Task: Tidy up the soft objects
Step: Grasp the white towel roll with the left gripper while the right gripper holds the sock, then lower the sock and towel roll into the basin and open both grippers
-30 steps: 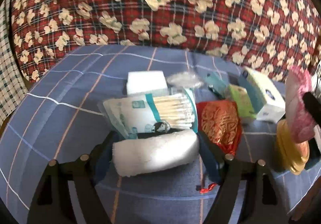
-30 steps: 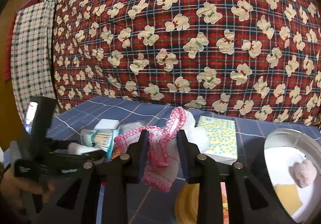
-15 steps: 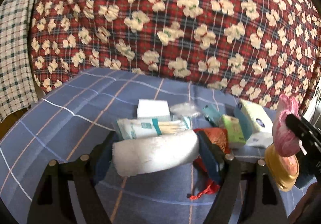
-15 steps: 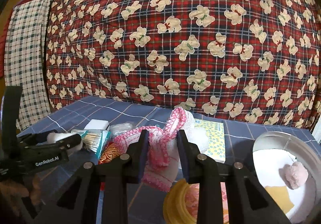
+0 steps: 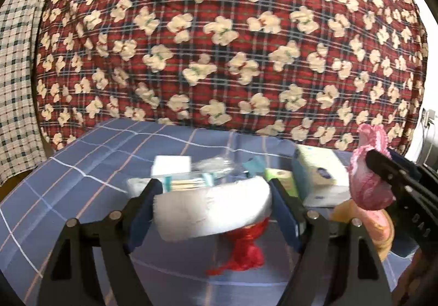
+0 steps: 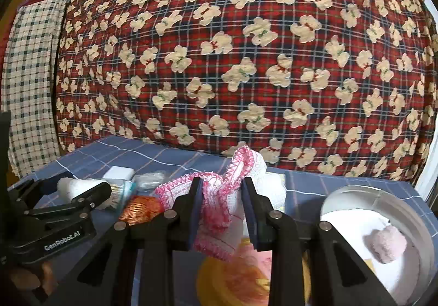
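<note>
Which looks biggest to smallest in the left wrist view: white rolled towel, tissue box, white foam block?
1. white rolled towel, though it is nearest the camera, held in the left gripper
2. tissue box
3. white foam block

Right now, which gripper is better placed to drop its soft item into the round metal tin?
Right. The right gripper holds the pink-edged cloth with the metal tin just beside it in the right wrist view. The left gripper holds the white roll over the clutter, farther from the tin.
</note>
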`<action>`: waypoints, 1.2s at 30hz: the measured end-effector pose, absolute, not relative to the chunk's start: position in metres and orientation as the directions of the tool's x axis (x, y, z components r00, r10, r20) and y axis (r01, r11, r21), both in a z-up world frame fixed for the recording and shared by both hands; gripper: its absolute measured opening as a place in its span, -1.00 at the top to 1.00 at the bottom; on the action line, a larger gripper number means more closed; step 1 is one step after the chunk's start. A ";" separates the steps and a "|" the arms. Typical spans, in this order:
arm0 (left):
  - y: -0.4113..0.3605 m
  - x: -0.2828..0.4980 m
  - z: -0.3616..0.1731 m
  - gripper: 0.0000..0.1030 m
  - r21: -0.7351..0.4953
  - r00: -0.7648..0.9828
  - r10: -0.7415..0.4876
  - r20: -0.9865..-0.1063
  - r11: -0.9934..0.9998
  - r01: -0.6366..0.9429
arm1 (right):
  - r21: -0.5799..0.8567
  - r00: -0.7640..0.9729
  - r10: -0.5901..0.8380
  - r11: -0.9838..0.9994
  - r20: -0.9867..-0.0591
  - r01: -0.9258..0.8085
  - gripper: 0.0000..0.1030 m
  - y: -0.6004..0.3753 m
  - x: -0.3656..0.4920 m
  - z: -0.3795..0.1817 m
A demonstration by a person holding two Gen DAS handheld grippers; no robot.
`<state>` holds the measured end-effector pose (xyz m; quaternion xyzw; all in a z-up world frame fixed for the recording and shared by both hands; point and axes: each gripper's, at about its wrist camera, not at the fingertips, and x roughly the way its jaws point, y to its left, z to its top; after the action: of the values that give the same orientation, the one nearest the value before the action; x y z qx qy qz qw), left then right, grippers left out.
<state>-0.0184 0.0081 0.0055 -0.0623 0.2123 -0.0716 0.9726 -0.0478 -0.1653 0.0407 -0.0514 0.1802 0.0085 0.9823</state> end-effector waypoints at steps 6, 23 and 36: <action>-0.016 -0.025 0.011 -0.53 -0.149 0.903 -0.205 -0.377 0.976 0.159 | -0.123 0.943 -0.052 0.992 -0.329 0.012 0.39 -0.190 -0.057 0.041; -0.083 -0.039 0.030 -0.53 -0.145 0.887 -0.327 -0.325 0.944 0.295 | -0.045 0.959 -0.172 0.985 -0.225 0.166 0.39 -0.281 -0.088 0.058; -0.141 -0.050 0.044 -0.53 -0.091 0.864 -0.404 -0.301 0.914 0.396 | 0.015 0.938 -0.296 0.953 -0.183 0.303 0.38 -0.347 -0.111 0.068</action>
<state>-0.0495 -0.1415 0.0437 -0.0129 0.1588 -0.2074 0.9652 -0.1107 -0.3474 0.0679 0.0213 0.0896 -0.1522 0.9840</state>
